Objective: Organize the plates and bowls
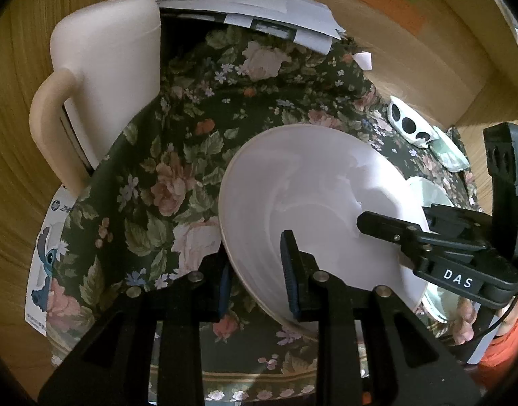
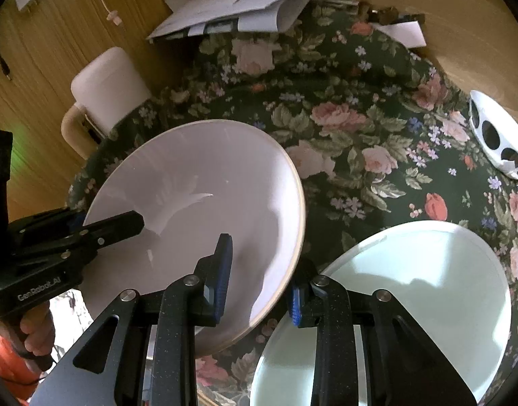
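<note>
A large pale pink bowl (image 1: 313,196) (image 2: 205,182) is held tilted over the floral tablecloth. My left gripper (image 1: 257,270) straddles its near rim, one pad inside and one outside, shut on it. My right gripper (image 2: 260,279) straddles the opposite rim the same way, shut on it. Each gripper shows in the other's view: the right one (image 1: 387,226), the left one (image 2: 100,233). A pale green plate (image 2: 418,291) lies flat on the cloth below the right gripper; its edge shows in the left wrist view (image 1: 434,193).
A cream jug with a handle (image 1: 100,77) (image 2: 103,88) stands at the table's left edge. Papers (image 1: 245,6) (image 2: 238,3) lie at the back. A white dish with black dots (image 1: 411,125) (image 2: 495,135) sits at the right. Wooden walls surround the table.
</note>
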Tool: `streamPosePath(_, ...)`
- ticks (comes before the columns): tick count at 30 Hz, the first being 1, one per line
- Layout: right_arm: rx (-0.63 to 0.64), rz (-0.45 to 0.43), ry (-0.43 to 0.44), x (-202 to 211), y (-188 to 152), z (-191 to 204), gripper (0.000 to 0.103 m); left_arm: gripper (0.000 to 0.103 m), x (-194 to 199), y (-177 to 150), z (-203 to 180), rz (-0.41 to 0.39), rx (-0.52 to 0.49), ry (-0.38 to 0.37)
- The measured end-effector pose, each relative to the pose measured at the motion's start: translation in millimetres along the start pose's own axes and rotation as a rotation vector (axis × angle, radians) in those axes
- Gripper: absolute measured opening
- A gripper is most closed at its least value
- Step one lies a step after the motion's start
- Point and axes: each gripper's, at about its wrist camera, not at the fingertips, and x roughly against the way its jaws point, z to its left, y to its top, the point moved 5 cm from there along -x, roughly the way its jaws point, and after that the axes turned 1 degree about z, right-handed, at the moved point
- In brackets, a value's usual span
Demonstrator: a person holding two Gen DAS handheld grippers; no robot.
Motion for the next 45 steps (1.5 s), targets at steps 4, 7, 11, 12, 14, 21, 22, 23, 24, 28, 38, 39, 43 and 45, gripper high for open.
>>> streamPosePath(4,-0.017,-0.011,0.003,4,1,-3,0.029,0.027,2,2,-2,0.003,-0.011,0.007)
streamPosePath(7,-0.025,-0.047,-0.008,13,5,-7,0.029,0.028,7,6,-3,-0.018,-0.023,0.023)
streamPosePath(11,-0.028,-0.088,-0.014,27,9,-11,0.029,0.044,17,16,-8,-0.048,-0.038,0.044)
streamPosePath(12,-0.029,-0.097,-0.017,30,10,-13,0.029,0.047,19,17,-9,-0.058,-0.044,0.054)
streamPosePath(14,-0.033,-0.12,-0.019,39,13,-17,0.029,0.049,25,23,-15,-0.085,-0.066,0.077)
streamPosePath(21,-0.047,-0.203,-0.07,78,20,-42,0.033,0.059,47,46,-45,-0.168,-0.109,0.069)
streamPosePath(22,-0.049,-0.212,-0.08,83,21,-45,0.034,0.06,49,51,-52,-0.18,-0.116,0.06)
streamPosePath(23,-0.057,-0.229,-0.099,91,22,-53,0.038,0.061,50,54,-58,-0.187,-0.122,0.053)
streamPosePath(24,-0.062,-0.235,-0.109,95,23,-58,0.041,0.063,51,56,-63,-0.192,-0.128,0.048)
streamPosePath(28,-0.1,-0.277,-0.169,119,26,-88,0.047,0.065,50,72,-92,-0.21,-0.164,0.025)
streamPosePath(38,-0.194,-0.308,-0.29,140,33,-172,0.049,0.074,15,114,-149,-0.212,-0.212,-0.029)
streamPosePath(39,-0.21,-0.308,-0.298,139,34,-182,0.049,0.078,7,118,-153,-0.205,-0.21,-0.03)
streamPosePath(43,-0.262,-0.297,-0.325,134,34,-214,0.049,0.078,-23,129,-170,-0.166,-0.224,-0.034)
streamPosePath(45,-0.29,-0.286,-0.327,130,33,-227,0.049,0.078,-36,134,-175,-0.151,-0.228,-0.031)
